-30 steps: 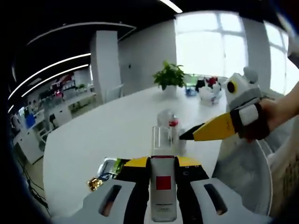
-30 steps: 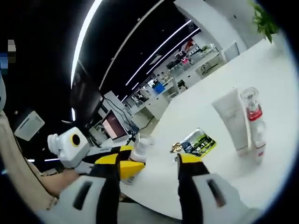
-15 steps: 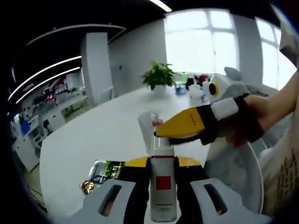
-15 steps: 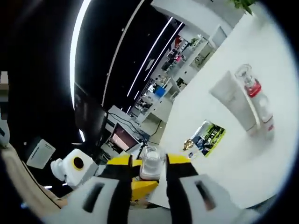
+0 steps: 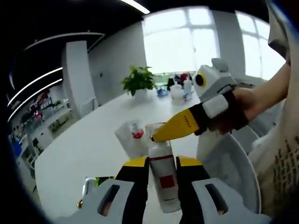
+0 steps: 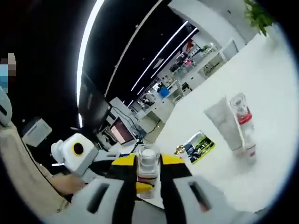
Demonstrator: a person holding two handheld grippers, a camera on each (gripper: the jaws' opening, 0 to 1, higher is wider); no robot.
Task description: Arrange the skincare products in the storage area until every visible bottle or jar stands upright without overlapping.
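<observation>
A white bottle (image 5: 164,184) with a red square label and a clear cap (image 6: 147,159) is held between both grippers above the white table (image 5: 84,149). My left gripper (image 5: 161,164) is shut on its body. My right gripper (image 6: 148,163), entering the left gripper view as yellow jaws (image 5: 174,128), is shut on the cap. A white tube (image 6: 224,125) and a clear bottle with a red collar (image 6: 244,127) stand upright side by side on the table, touching or nearly so; both are also in the left gripper view, the tube (image 5: 126,140) partly hidden behind the held bottle.
A shiny flat sachet (image 6: 198,145) lies on the table near the standing pair. A potted plant (image 5: 138,79) and several small items (image 5: 180,87) sit at the far end. A white rounded chair back (image 5: 231,161) is at the right, with a hand (image 5: 245,109) above it.
My right gripper went from open beside the bottle to shut on its cap. Both views have shifted with the hands; the tube and red-collar bottle stand as before.
</observation>
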